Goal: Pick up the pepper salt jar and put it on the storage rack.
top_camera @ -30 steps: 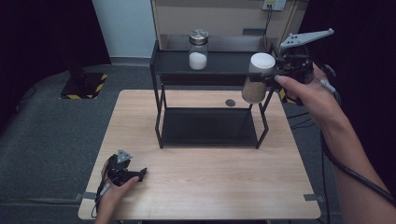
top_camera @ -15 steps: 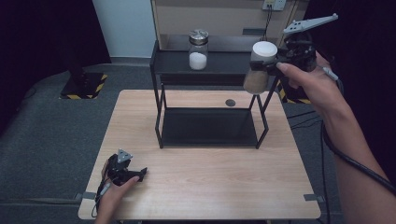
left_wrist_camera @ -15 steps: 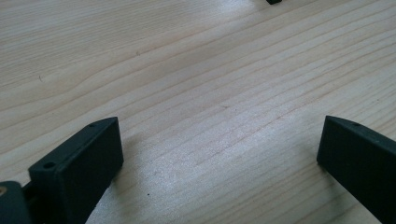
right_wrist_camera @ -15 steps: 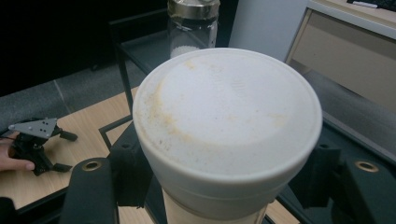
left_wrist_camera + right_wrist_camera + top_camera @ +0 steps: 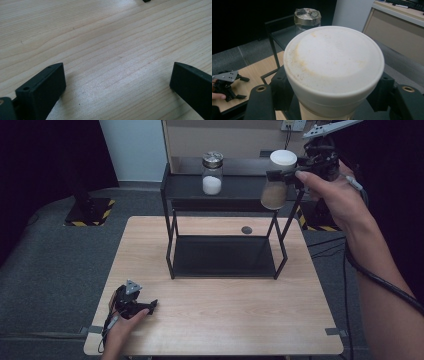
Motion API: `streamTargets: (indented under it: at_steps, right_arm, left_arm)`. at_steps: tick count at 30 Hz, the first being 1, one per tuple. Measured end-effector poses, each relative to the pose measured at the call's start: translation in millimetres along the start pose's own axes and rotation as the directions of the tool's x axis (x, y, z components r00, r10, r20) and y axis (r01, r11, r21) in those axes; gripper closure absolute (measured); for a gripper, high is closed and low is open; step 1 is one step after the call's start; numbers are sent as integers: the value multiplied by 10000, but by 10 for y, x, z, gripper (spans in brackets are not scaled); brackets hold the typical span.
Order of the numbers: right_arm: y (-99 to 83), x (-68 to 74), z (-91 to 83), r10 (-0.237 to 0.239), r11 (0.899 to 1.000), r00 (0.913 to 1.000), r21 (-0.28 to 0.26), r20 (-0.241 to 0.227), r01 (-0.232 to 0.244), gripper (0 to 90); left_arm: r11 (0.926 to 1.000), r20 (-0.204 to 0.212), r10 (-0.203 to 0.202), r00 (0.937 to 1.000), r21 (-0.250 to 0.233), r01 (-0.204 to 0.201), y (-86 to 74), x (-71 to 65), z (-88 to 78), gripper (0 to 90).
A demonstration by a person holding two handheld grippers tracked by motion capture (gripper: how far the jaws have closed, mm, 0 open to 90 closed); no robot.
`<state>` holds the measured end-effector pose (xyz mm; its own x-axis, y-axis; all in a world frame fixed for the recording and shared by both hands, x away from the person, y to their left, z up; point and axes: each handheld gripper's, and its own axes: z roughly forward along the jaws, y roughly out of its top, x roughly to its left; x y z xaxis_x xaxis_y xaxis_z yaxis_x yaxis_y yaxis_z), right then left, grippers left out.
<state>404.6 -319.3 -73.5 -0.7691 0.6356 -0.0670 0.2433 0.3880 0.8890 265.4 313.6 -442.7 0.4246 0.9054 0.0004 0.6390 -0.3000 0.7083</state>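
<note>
- Since the earlier high-view frames, the right hand-held gripper [image 5: 295,172] has risen toward the upper right of the frame, carrying the white-lidded jar [image 5: 276,182] from beside the rack's right post up to the level of the top shelf [image 5: 240,185].
- The left hand-held gripper [image 5: 142,306] lies where it lay before, at the lower left of the high view, on the counter [image 5: 220,320].
- The right hand-held gripper is clenched around the jar just under its lid; in the right gripper view the white lid [image 5: 333,58] sits between the two black jaws, which press in from both sides.
- The jar holds a brown powder and hangs in the air at the right end of the black rack [image 5: 225,232], near the top shelf but not yet resting on it, as far as I can tell.
- The left hand-held gripper is released: in the left gripper view its jaws stand wide apart over bare wood, gripping nothing.
- A second jar [image 5: 212,172], with a metal lid and white contents, already stands on the top shelf, in the upper middle of the frame.
- Judged progress: lifting is done; what seems left is moving the jar over the shelf, setting it down, probably beside the other jar, and letting go.
</note>
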Motion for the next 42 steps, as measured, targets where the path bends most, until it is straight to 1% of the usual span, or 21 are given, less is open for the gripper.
streamTargets:
  at_steps: [5, 9, 12, 18, 32, 38, 42]
  right_arm:
    - [54, -25, 54, 54, 10000, 10000, 30, 51, -55, 348]
    - [102, -31, 108, 12, 9999, 9999, 122, 148, -14, 348]
    - [116, -45, 144, 75, 9999, 9999, 89, 93, -76, 348]
    - [165, -53, 226, 80, 9999, 9998, 135, 165, -82, 348]
    - [175, -111, 406, 310, 9995, 9989, -71, 350, -308, 348]
    - [204, -130, 495, 286, 9996, 9988, -28, 394, -285, 348]
    - [203, -153, 560, 354, 9994, 9985, -33, 412, -353, 348]
  left_arm:
    - [10000, 0, 0, 10000, 0, 0, 0, 0, 0, 0]
    - [10000, 0, 0, 10000, 0, 0, 0, 0, 0, 0]
    - [10000, 0, -2, 10000, -3, 2, -1, 0, 0, 0]
    - [10000, -2, 0, 10000, -3, 0, -1, 0, 0, 0]
    - [10000, -2, -5, 10000, -7, 5, -1, -1, 0, 0]
    - [10000, -3, -3, 10000, -7, 3, -1, -1, 0, 0]
    - [10000, -2, -2, 10000, -7, 2, -1, -1, 0, 0]
